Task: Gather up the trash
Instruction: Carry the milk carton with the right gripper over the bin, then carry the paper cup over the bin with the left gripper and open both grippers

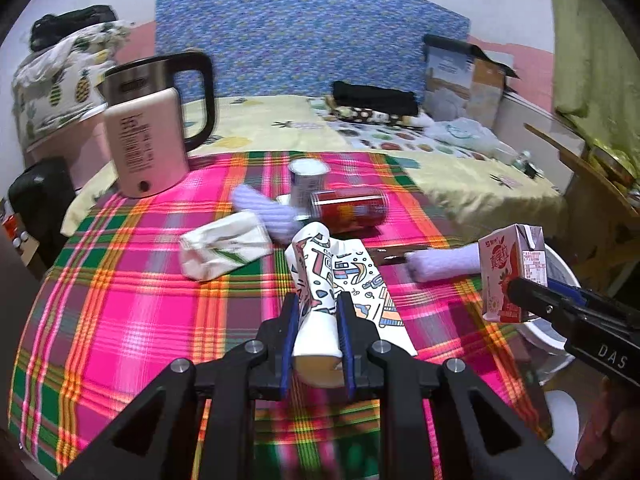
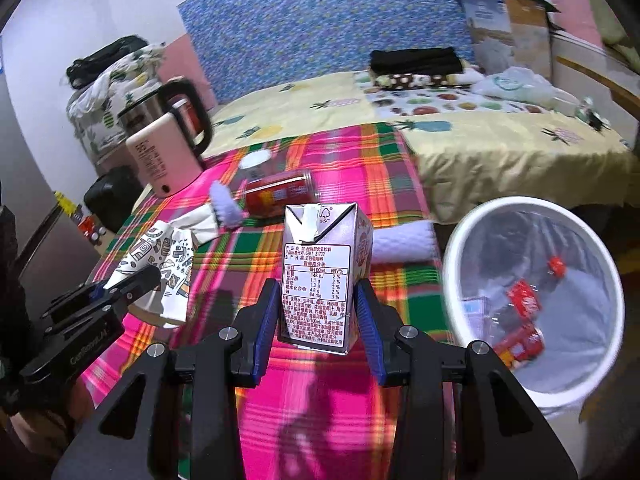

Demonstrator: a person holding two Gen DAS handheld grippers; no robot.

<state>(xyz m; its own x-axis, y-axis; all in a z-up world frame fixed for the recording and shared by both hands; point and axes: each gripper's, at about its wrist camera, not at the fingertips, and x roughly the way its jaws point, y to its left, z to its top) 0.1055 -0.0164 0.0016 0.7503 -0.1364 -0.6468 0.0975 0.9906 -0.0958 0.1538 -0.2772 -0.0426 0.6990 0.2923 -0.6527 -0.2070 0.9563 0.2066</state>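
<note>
left claw [image 1: 318,312]: clenched on a crushed patterned paper cup [image 1: 320,276], blue pads pressing its flattened sides; the cup is lifted off the plaid cloth [image 1: 132,288]. in the right wrist view the same cup [image 2: 168,276] hangs to the left, held clear of the cloth.

right claw [image 2: 318,304]: grasping an upright drink carton [image 2: 320,280], pads against its two side walls, nutrition label facing the camera. from the left wrist view the carton [image 1: 512,272] sits at the right edge of the cloth, just above the rim of the white bin [image 1: 560,264].

white bin [image 2: 452,264] stands beside the bed, to the right of the carton; it is lined with a clear bag and holds several red wrappers [image 2: 524,300].

left on the plaid cloth: a red can [image 1: 348,208] on its side, a white can [image 1: 306,180] upright behind it, a crumpled tissue pack [image 1: 224,248], two lilac socks [image 1: 268,212], a pink kettle [image 1: 148,144] at the far left corner.
</note>
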